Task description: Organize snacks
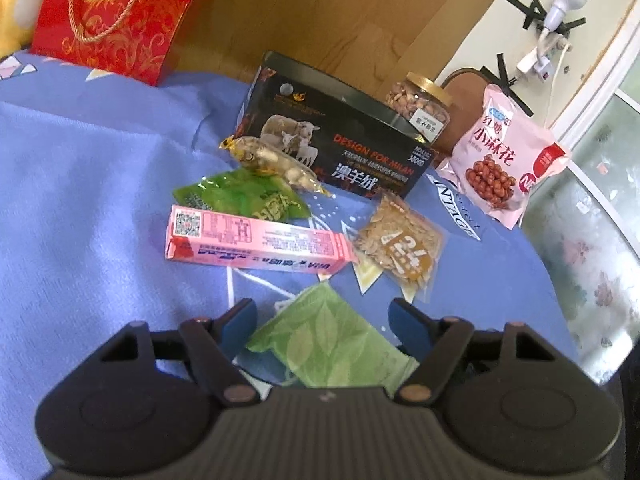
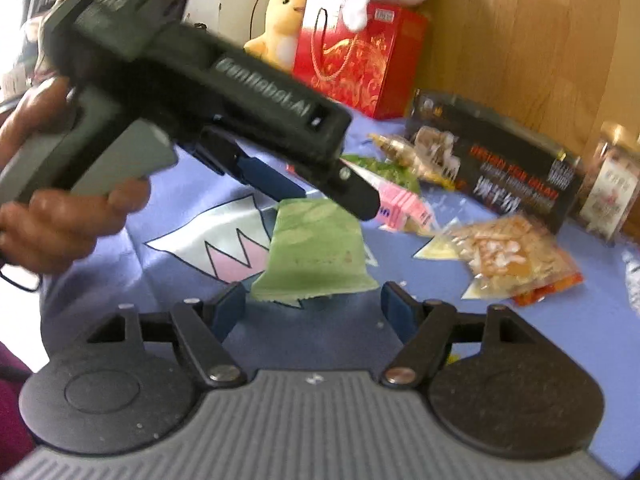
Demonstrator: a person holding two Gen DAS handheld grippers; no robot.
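Between the parted blue fingers of the left gripper (image 1: 322, 312), at six o'clock in the left wrist view, a pale green leaf-print packet (image 1: 324, 340) lies flat on the blue cloth (image 1: 80, 200); the tongs are released, straddling it without touching as far as I can tell. The right gripper (image 2: 310, 304) is also spread wide, holding nothing, with the same packet just beyond its tips and the left tool crossing overhead from ten o'clock.

To do this pick well, I judge the left tongs should drop until the pads flank the packet's middle, then close gently, since a soft sachet will likely buckle or slip if pinched at an edge. The right tool should keep apart.

Counting outward: one leaf-print packet; one long pink box (image 1: 256, 240) at eleven o'clock; one clear seed packet (image 1: 400, 240) at one o'clock; one dark green pouch (image 1: 236, 196) behind the pink box; one gold-tipped clear bag (image 1: 272, 164) resting against one black carton (image 1: 340, 136) at twelve; one pink snack bag (image 1: 504, 152) at two o'clock; one lidded nut jar (image 1: 422, 104) behind the carton; one red gift bag (image 1: 116, 16) far off at ten o'clock
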